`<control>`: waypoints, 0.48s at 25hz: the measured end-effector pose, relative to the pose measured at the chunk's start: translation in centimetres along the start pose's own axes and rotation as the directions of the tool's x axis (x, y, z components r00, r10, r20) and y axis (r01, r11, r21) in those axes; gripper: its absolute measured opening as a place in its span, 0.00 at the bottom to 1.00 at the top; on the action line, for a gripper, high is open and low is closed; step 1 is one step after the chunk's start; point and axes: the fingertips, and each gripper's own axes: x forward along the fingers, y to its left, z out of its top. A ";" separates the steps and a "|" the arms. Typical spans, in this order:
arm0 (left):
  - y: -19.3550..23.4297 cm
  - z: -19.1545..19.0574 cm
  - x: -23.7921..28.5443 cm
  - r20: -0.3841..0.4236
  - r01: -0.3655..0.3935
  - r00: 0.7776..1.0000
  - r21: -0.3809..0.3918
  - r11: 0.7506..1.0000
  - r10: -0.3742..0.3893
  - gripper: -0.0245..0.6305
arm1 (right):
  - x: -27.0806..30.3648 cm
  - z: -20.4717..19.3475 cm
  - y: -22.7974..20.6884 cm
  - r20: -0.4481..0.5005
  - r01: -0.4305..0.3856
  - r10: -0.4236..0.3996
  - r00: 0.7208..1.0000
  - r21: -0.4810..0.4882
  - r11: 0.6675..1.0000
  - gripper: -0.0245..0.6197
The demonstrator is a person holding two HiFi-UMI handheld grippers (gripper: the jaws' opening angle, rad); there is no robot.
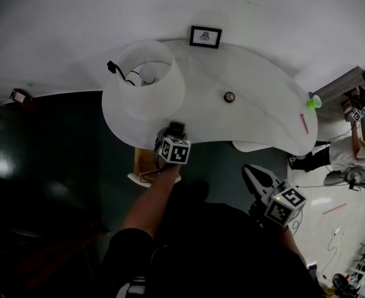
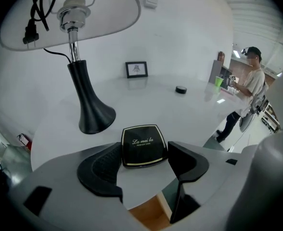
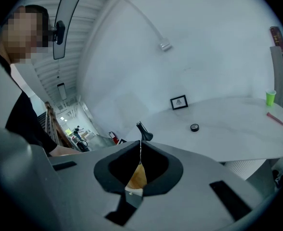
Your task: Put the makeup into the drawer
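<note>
Between the spread jaws of the left gripper (image 2: 145, 153), the black square powder compact with gold lettering (image 2: 142, 146) lies flat on the white curved counter (image 2: 194, 114). The open wooden drawer (image 2: 148, 216) shows just below the jaws. The pads bracket the compact's sides without clearly squeezing (contact is hard to judge). A shallow pinch on so thin a case could let it tip out or skid past the drawer. The right gripper (image 3: 139, 163), jaws together and empty, hangs apart

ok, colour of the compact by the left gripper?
The powder compact is black with gold trim and lettering; clearest in left gripper view.
</note>
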 end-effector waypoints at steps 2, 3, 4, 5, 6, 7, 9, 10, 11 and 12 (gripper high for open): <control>0.0 -0.1 0.1 -0.012 -0.007 1.000 -0.015 1.000 0.007 0.52 | -0.1 -0.1 -0.2 -0.001 0.004 -0.004 1.000 0.004 1.000 0.06; -0.1 -0.3 0.3 -0.021 -0.007 1.000 -0.021 1.000 0.006 0.52 | -0.1 -0.1 -0.2 0.000 0.006 -0.006 1.000 0.005 1.000 0.06; -0.1 -0.4 0.4 -0.029 -0.004 1.000 -0.027 1.000 0.003 0.52 | -0.1 -0.2 -0.3 0.000 0.008 -0.008 1.000 0.006 1.000 0.06; -0.1 -0.6 0.6 -0.032 0.000 0.999 -0.036 0.999 -0.001 0.52 | -0.2 -0.2 -0.3 0.001 0.009 -0.009 1.000 0.006 1.000 0.06; -0.1 -0.7 0.6 -0.031 0.004 1.000 -0.046 0.999 -0.006 0.52 | -0.2 -0.2 -0.4 0.002 0.010 -0.010 1.000 0.007 1.000 0.06; -0.1 -0.8 0.6 -0.029 0.008 1.000 -0.052 0.999 -0.010 0.53 | -0.2 -0.2 -0.4 0.004 0.011 -0.011 1.000 0.014 1.000 0.06; -0.1 -0.8 0.6 -0.029 0.014 0.999 -0.051 0.999 -0.015 0.52 | -0.2 0.0 -0.3 0.015 0.010 -0.011 1.000 0.046 0.999 0.06; -0.1 -0.8 0.6 -0.031 0.017 0.999 -0.050 0.999 -0.019 0.52 | -0.1 0.1 -0.2 0.020 0.008 -0.009 1.000 0.055 0.998 0.06; -0.2 -0.7 0.7 -0.034 0.021 0.999 -0.050 0.999 -0.022 0.52 | 0.0 0.1 -0.2 0.018 0.007 -0.008 1.000 0.051 0.999 0.06; -0.2 -0.8 0.7 -0.037 0.024 0.999 -0.052 0.998 -0.026 0.52 | 0.0 0.0 -0.2 0.012 0.007 -0.008 1.000 0.038 0.999 0.06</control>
